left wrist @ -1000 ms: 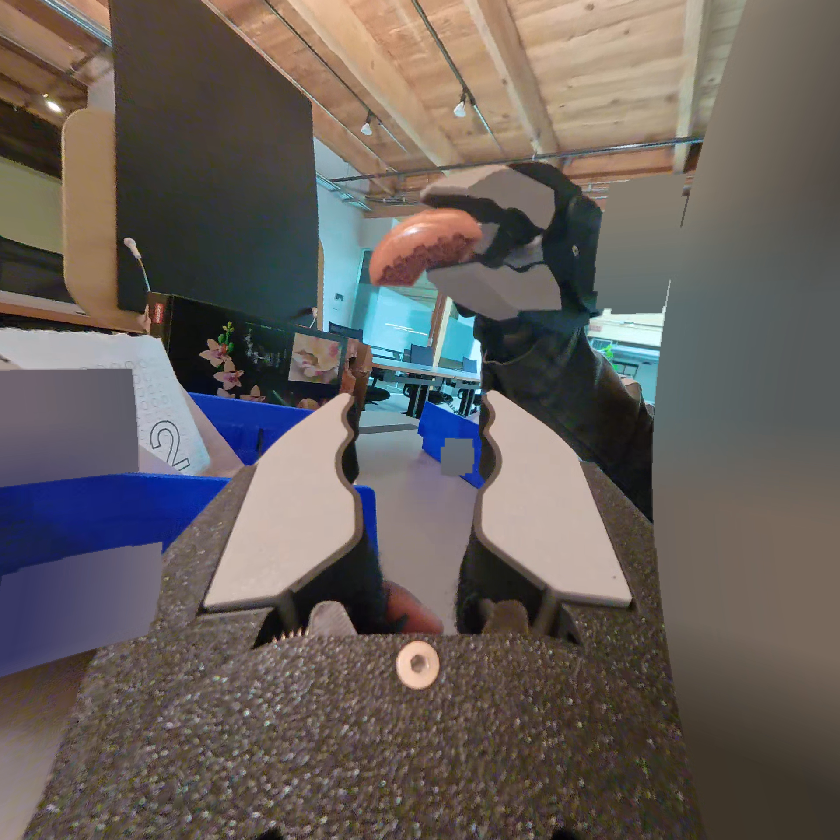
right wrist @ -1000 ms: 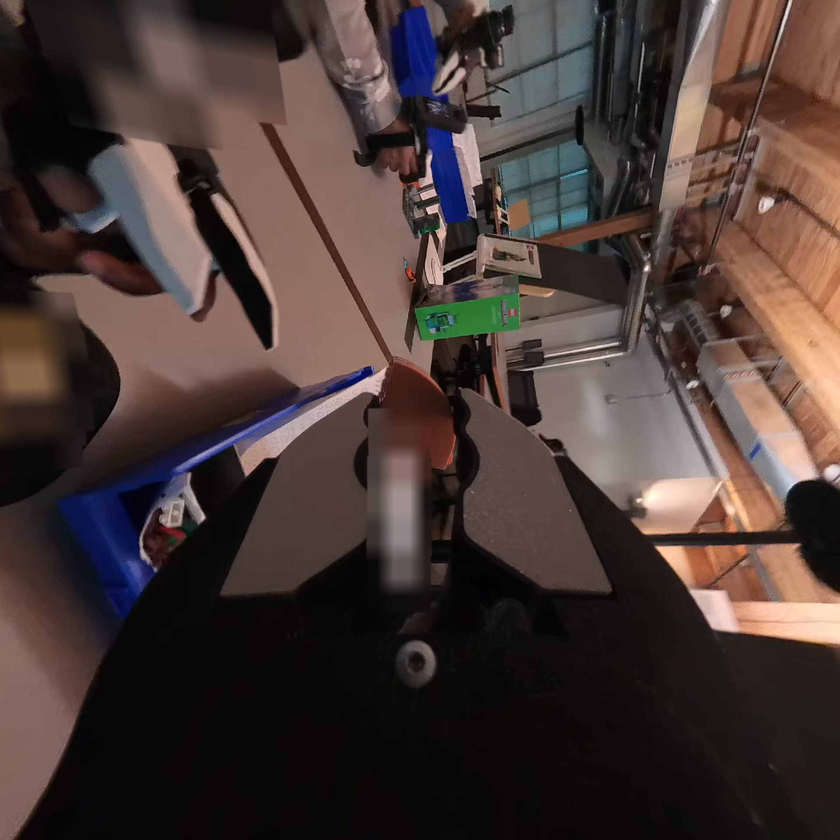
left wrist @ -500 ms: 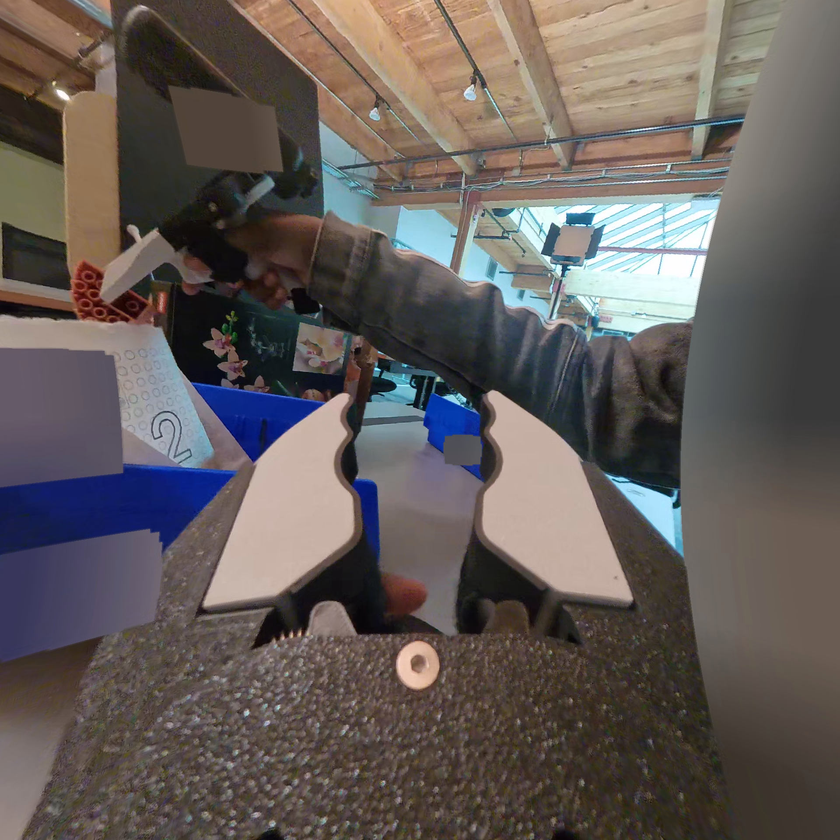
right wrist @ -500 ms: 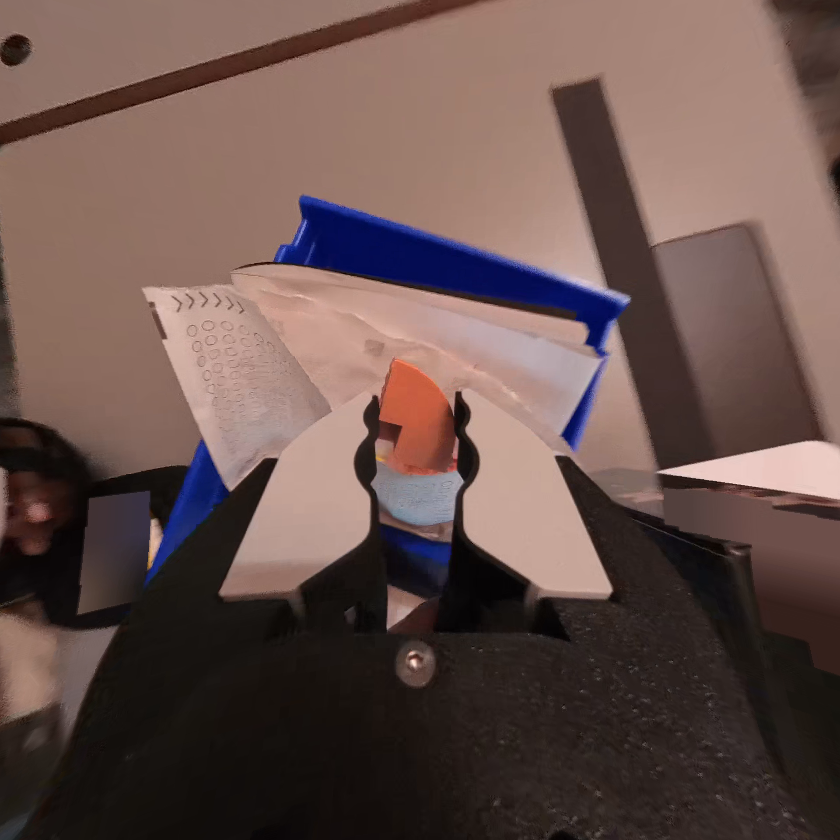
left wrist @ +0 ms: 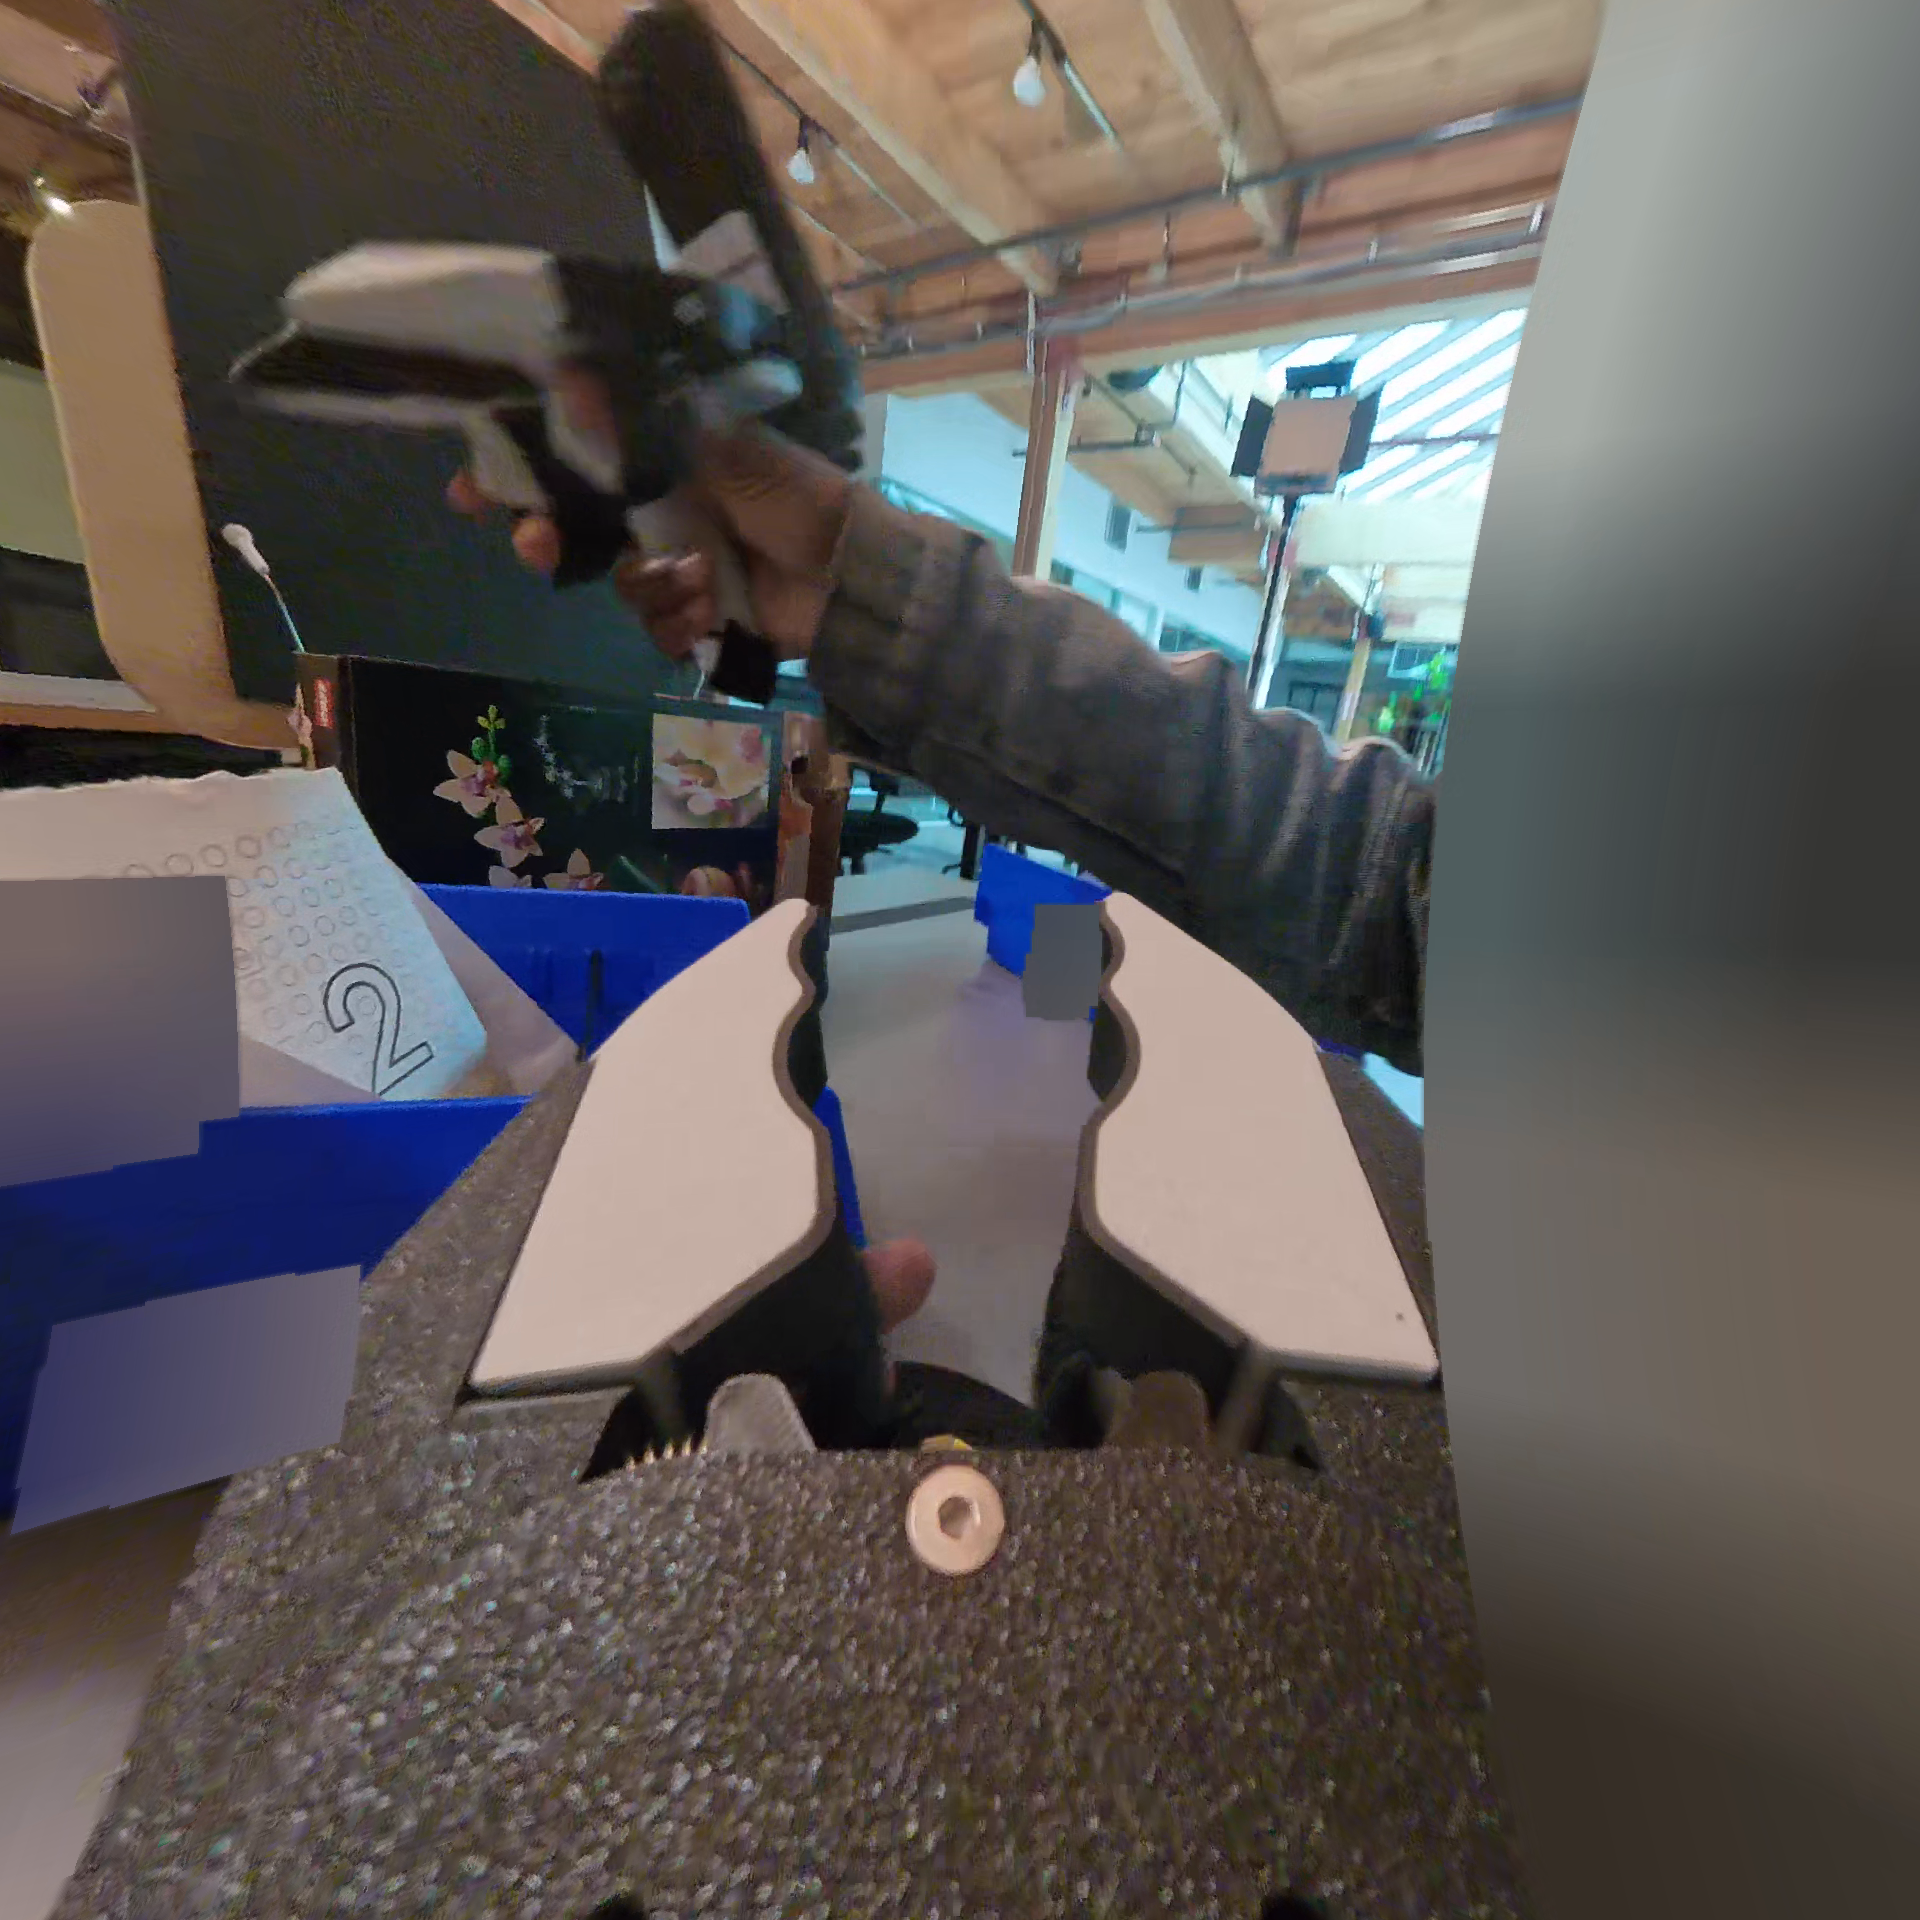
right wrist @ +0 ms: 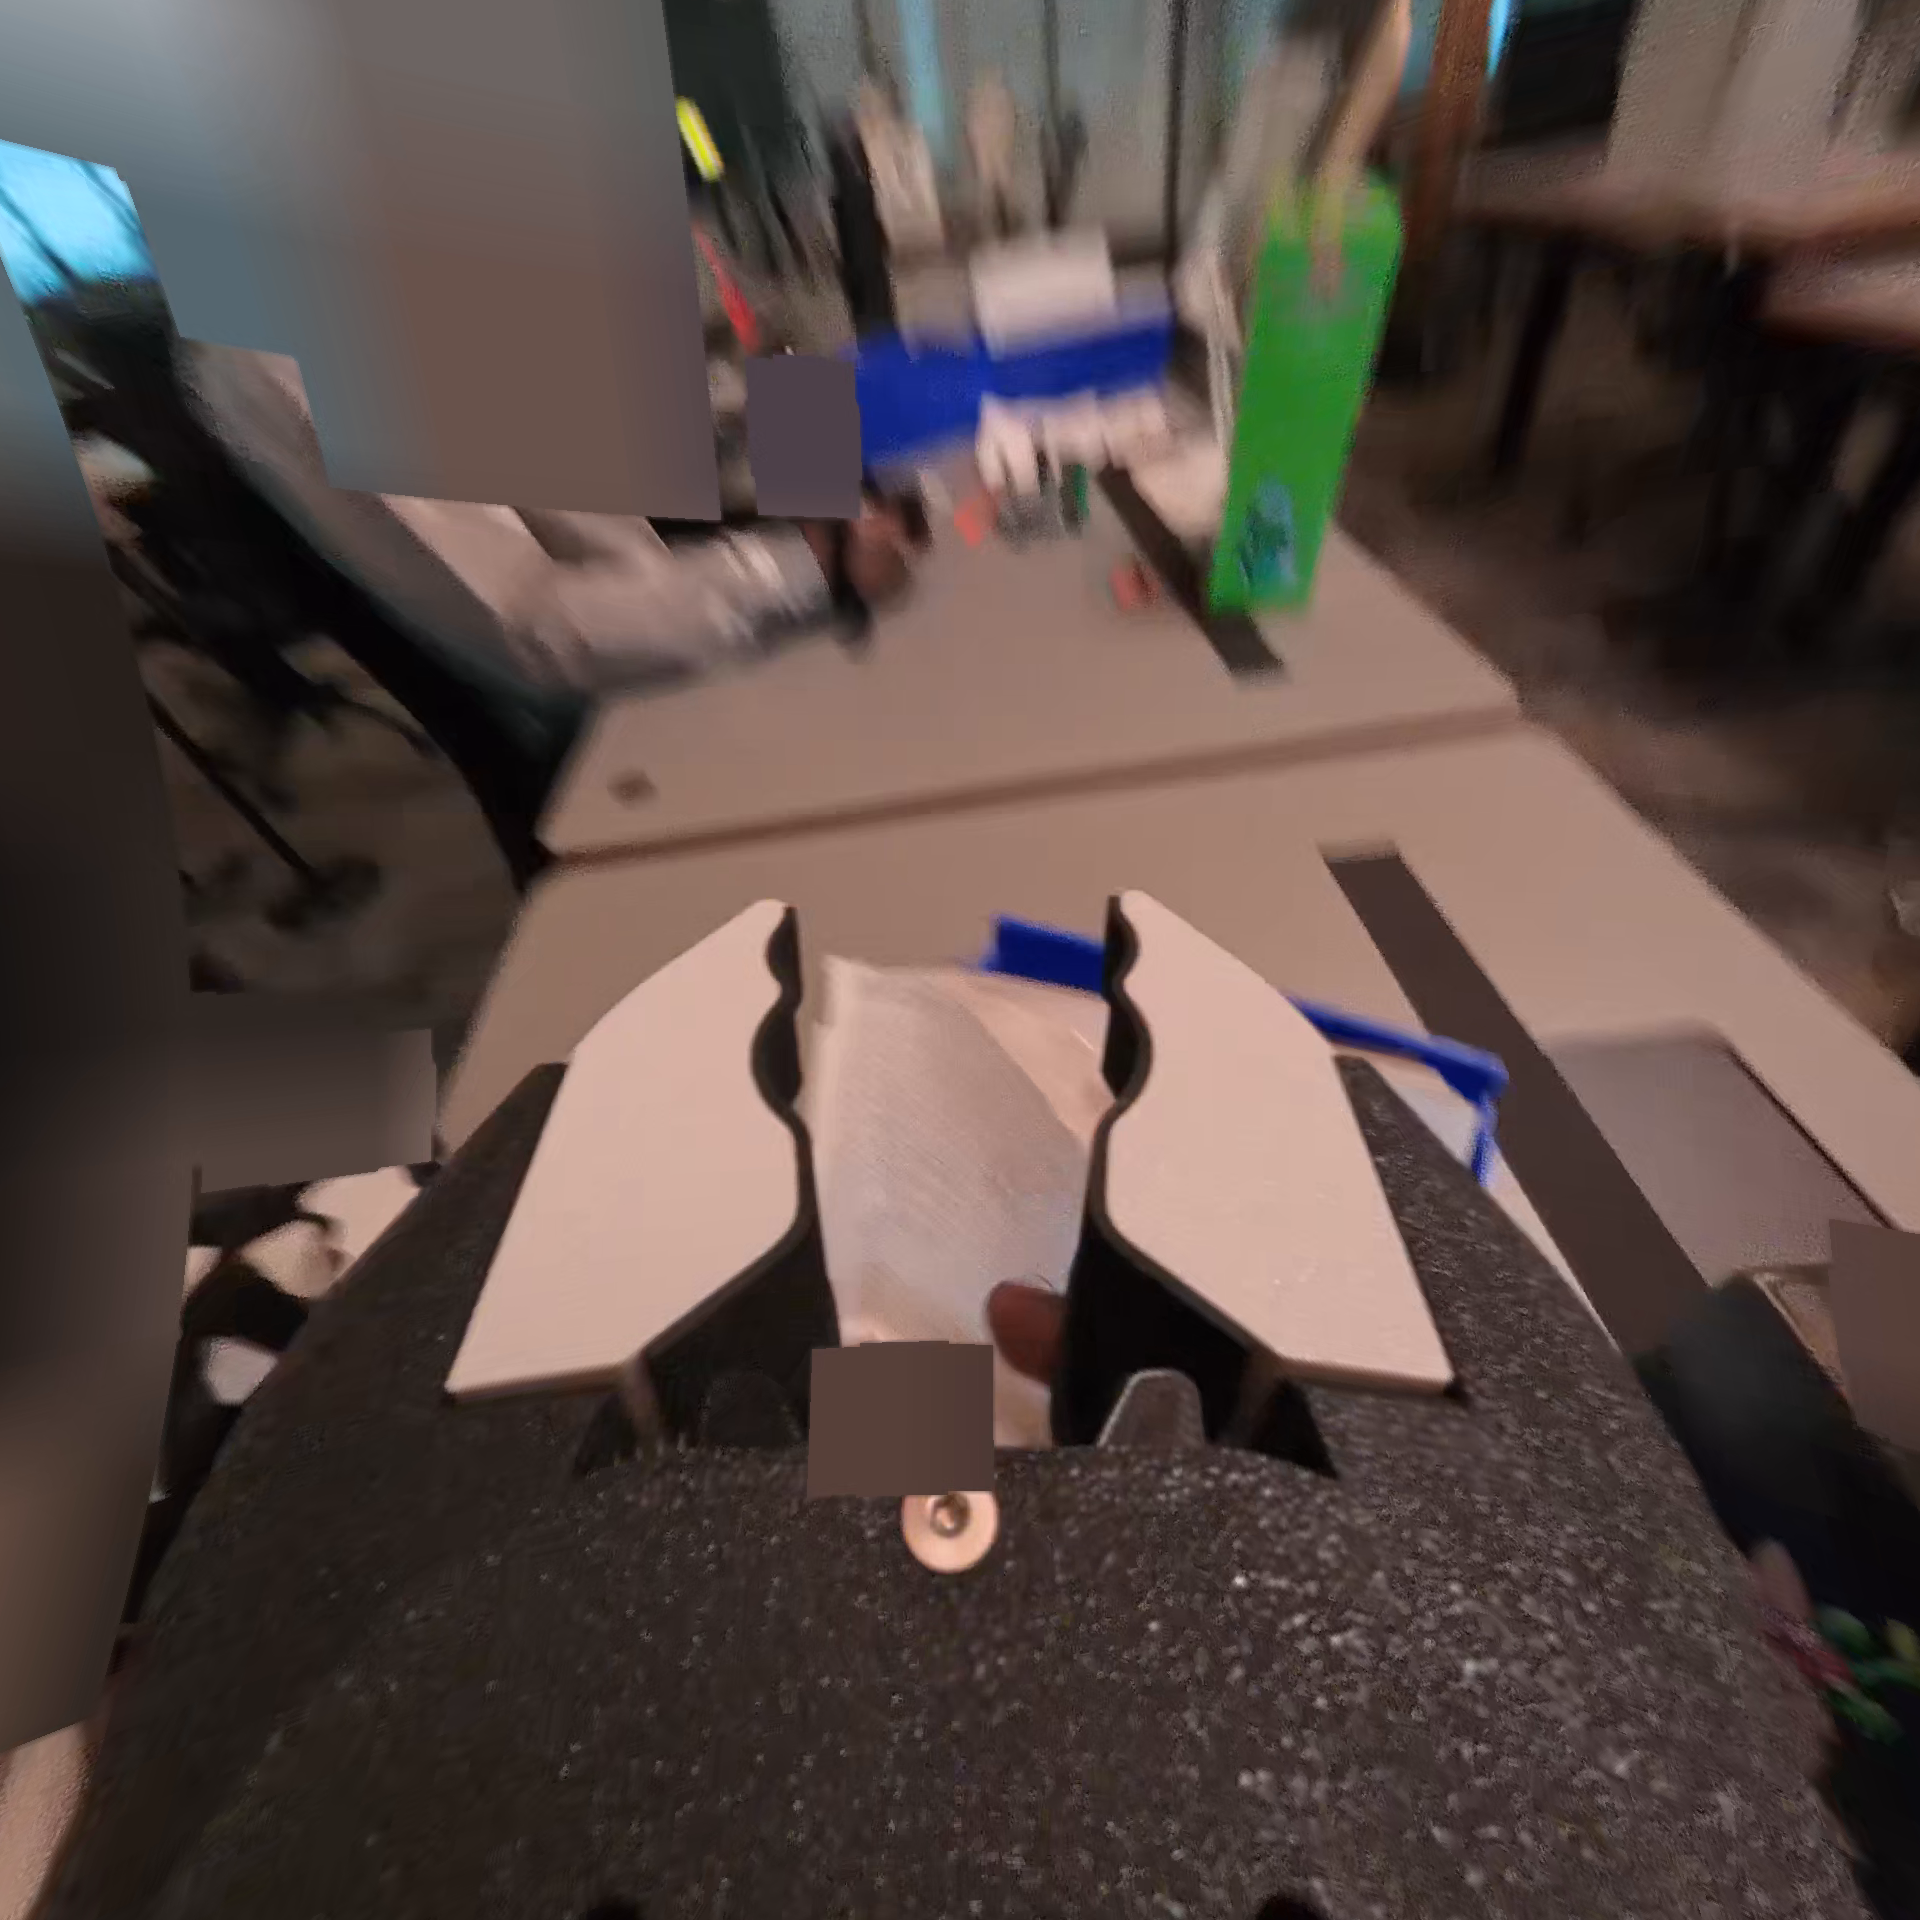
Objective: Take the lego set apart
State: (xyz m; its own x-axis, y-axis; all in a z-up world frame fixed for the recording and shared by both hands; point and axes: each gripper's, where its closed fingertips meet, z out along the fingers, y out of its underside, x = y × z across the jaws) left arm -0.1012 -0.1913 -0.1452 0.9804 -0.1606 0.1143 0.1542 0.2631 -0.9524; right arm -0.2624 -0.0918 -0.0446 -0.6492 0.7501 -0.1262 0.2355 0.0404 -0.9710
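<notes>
Both our tools are spread and hold nothing — the left tool (left wrist: 951,940) low by the blue bin (left wrist: 260,1164), the right tool (right wrist: 948,930) above its paper bags (right wrist: 935,1122); no lego piece shows.

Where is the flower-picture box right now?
In the left wrist view, the flower-picture box stands upright left of centre, behind the blue bin and below the raised right tool.

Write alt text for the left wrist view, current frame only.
The left gripper sits open and empty low over a pale table, a blue bin of paper bags at its left. Above, a sleeved arm holds the right gripper up and blurred before a dark panel, over a black flower-printed box.
</notes>
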